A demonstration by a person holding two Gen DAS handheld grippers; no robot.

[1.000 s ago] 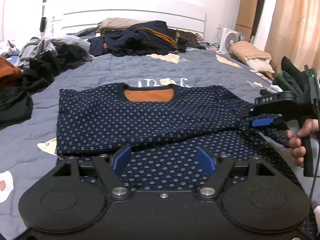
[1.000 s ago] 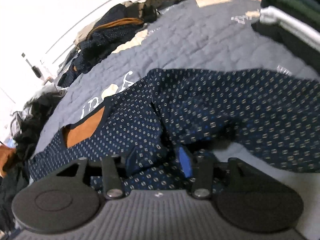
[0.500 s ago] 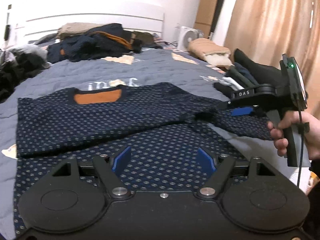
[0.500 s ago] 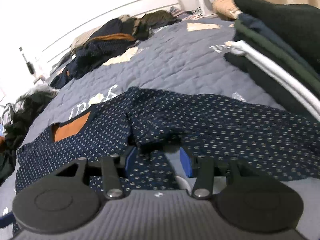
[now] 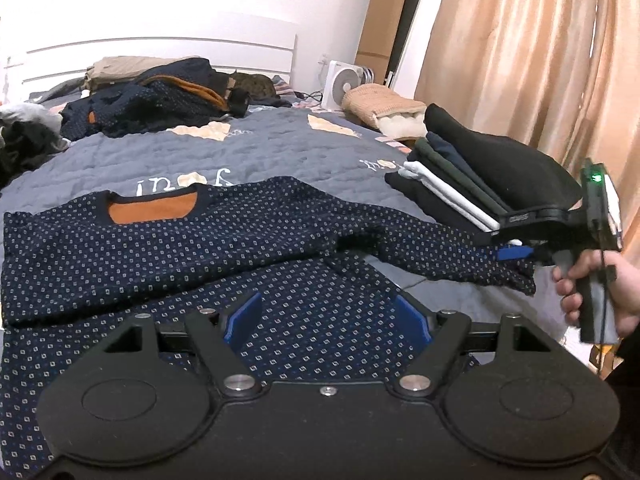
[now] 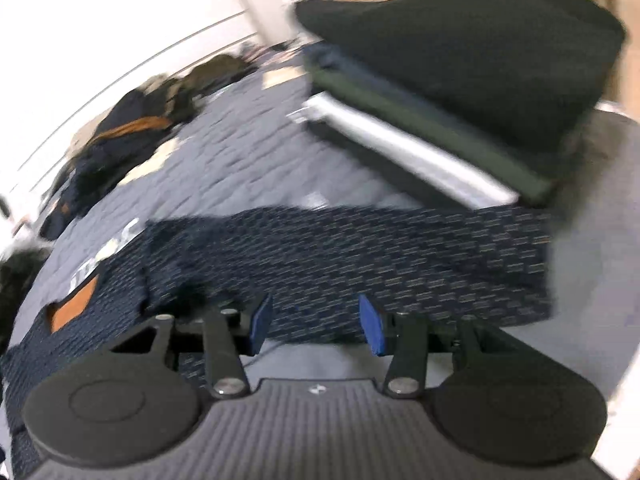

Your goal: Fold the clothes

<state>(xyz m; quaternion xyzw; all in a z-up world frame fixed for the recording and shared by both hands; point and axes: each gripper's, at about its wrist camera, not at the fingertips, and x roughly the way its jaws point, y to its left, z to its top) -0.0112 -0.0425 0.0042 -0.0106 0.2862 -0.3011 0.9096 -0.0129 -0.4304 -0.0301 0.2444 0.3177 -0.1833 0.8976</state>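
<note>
On the bed lies the sweater, one sleeve stretched toward the folded stack. Both grippers, left and right, gape empty. Sleeve-folding seems underway; next likely needs the sleeve pinched and carried across the sweater's chest.

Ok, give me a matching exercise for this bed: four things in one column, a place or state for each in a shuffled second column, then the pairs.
1. dotted navy sweater
2. folded stack
3. white fan
4. left gripper

A. beyond the bed's far corner
B. fingers apart, over the sweater's body
C. spread flat, orange neck lining showing
D. piled on the bed's right side, black piece on top

Pairs: 1-C, 2-D, 3-A, 4-B
</note>
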